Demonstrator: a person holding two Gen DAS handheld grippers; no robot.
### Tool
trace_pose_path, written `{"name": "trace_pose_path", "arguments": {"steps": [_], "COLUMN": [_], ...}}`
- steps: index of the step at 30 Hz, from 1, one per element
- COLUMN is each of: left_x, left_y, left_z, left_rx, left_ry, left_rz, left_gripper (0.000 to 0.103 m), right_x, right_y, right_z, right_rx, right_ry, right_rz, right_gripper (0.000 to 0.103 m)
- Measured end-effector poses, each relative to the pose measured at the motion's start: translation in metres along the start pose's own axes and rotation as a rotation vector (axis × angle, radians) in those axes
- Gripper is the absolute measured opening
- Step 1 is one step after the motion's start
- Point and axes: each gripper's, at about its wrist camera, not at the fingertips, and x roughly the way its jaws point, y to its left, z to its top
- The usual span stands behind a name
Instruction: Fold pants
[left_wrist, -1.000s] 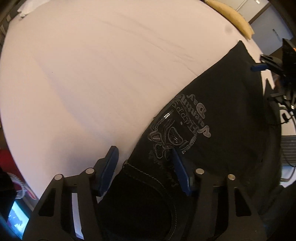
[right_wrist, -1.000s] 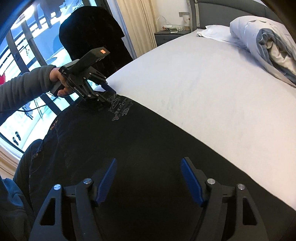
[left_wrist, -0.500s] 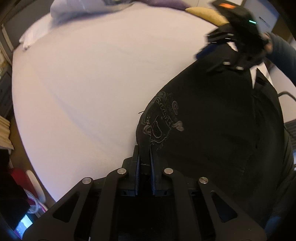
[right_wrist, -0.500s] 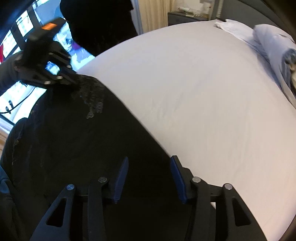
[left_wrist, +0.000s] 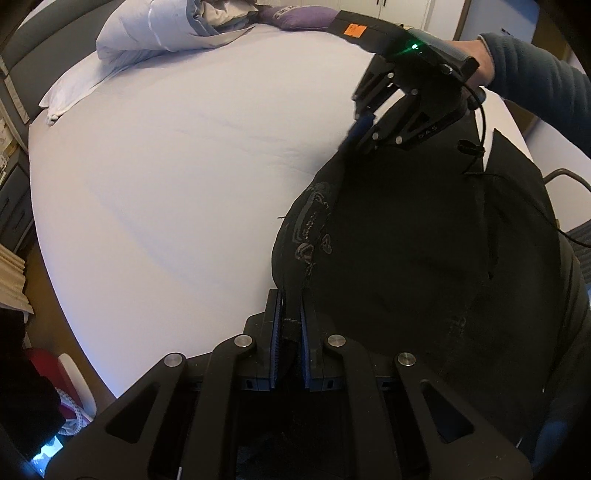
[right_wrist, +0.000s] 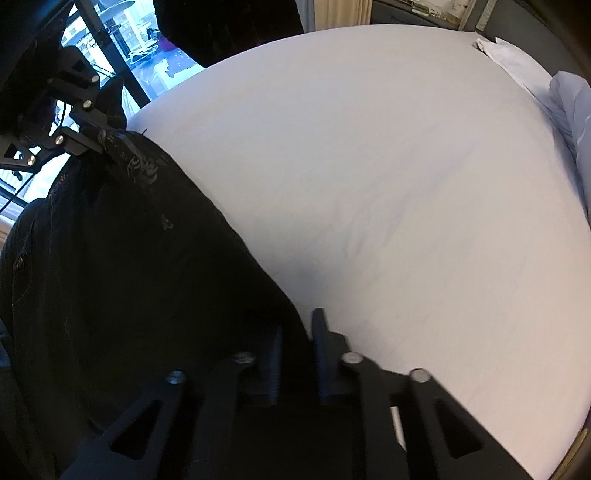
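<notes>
Now clamped tight, left gripper (left_wrist: 290, 325) pinching the printed edge of the black pants (left_wrist: 424, 258), fabric sandwiched between the 2 blue pads (left_wrist: 275, 332); right gripper (right_wrist: 297, 345) closing on the opposite edge, cloth between its fingers; pants draped across the near side of the white bed (left_wrist: 184, 166), edge lifted between both grippers; rumpled duvet (left_wrist: 155, 33) at the far end; sleeve (left_wrist: 535, 81) behind the right gripper.

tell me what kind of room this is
Most likely a bedroom: a wide bed under a pale sheet, a rolled duvet and pillow at its head, a padded headboard behind.
</notes>
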Motion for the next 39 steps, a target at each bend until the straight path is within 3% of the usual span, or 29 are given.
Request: {"name": "trace_pose_path", "arguments": {"steps": [7,13,21,22,28,31,37,39], "left_x": [-0.001,-0.015,-0.03,-0.031,-0.026,-0.022,-0.025,-0.026], "left_y": [-0.013,-0.028,-0.065,-0.073,-0.125,-0.14,-0.157,-0.158], "left_z": [0.011,0.004,-0.015,-0.022,-0.054,-0.072,-0.094,-0.093], "left_rx": [-0.025,-0.038,-0.042,-0.037,0.003,-0.004,0.011,0.024], "left_ry": [-0.022,-0.043,-0.063,-0.062,-0.038,-0.017,-0.002,0.008], "left_rz": [0.007,0.017,0.03,0.039,0.063,0.053,0.055,0.058], "left_gripper": [0.008,0.008,0.008,0.008,0.008,0.007,0.007,0.007], "right_x": [-0.023,-0.037,-0.049,-0.055,-0.076,-0.081,-0.083,-0.077], "right_y": [0.006,0.012,0.075,0.059,0.109,0.132,0.182,0.195], "right_z": [-0.015,-0.041,-0.094,-0.098,-0.14,-0.168,-0.193,-0.183], "right_rx": [0.197,0.519,0.688,0.699,0.584,0.592,0.56,0.532], "right_ry": [-0.086,-0.233,-0.389,-0.398,-0.331,-0.304,-0.292,-0.273], "right_rz": [-0.01,0.12,0.259,0.271,0.221,0.226,0.174,0.144], "right_gripper": [0.005,0.005,0.005,0.005,0.005,0.005,0.005,0.005]}}
